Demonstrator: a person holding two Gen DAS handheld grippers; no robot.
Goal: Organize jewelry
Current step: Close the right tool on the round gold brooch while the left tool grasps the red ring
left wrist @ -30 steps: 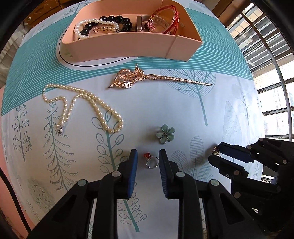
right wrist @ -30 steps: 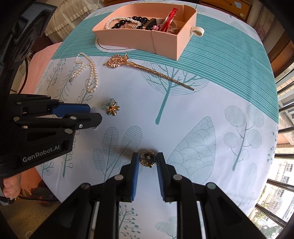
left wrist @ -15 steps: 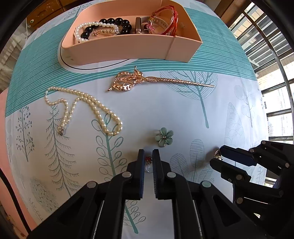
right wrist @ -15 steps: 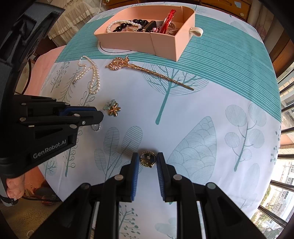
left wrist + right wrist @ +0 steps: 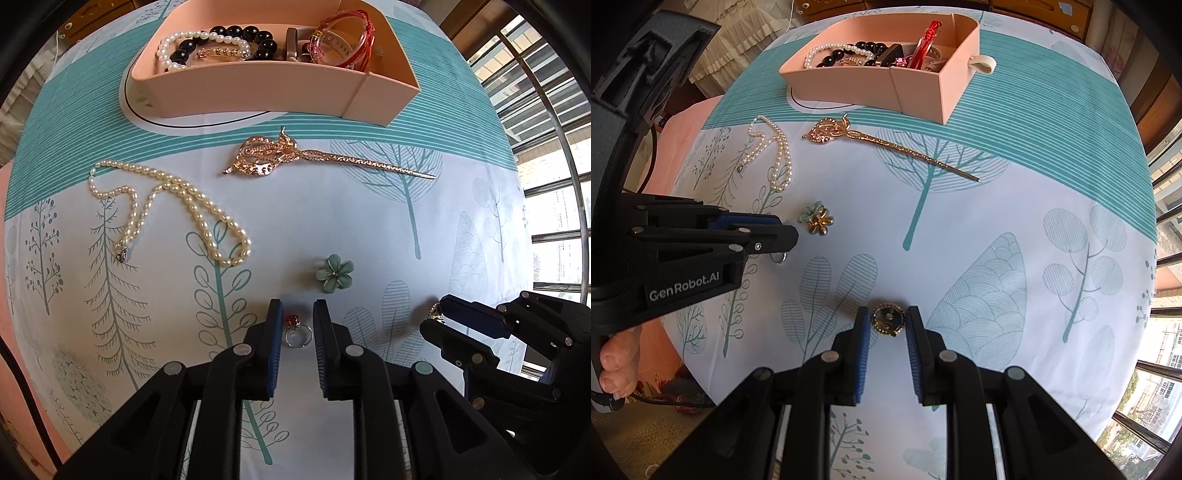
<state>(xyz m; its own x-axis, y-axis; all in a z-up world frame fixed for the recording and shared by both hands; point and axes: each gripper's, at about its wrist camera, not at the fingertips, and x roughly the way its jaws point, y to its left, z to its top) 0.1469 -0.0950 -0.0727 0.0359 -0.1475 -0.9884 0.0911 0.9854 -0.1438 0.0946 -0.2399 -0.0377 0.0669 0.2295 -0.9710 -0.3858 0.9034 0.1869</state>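
Note:
A silver ring with a red stone (image 5: 296, 332) lies on the tablecloth between the jaws of my left gripper (image 5: 297, 317); the jaws stand a little apart on either side of it, and the ring shows below the left gripper's fingertips in the right wrist view (image 5: 779, 257). My right gripper (image 5: 887, 320) is shut on a round gold brooch (image 5: 887, 319), low over the cloth. The pink jewelry box (image 5: 258, 88) at the far side holds pearl and black bead bracelets and a red bangle. It also shows in the right wrist view (image 5: 886, 88).
A gold hairpin (image 5: 295, 160), a pearl necklace (image 5: 177, 210) and a green flower clip (image 5: 334, 273) lie on the tablecloth between the box and the grippers. The table edge drops off at the left and the near side. Windows stand at the right.
My left gripper closed around the ring half a second ago, and now its jaws stand wider apart with the ring lying between them. The right gripper keeps its hold on the brooch.

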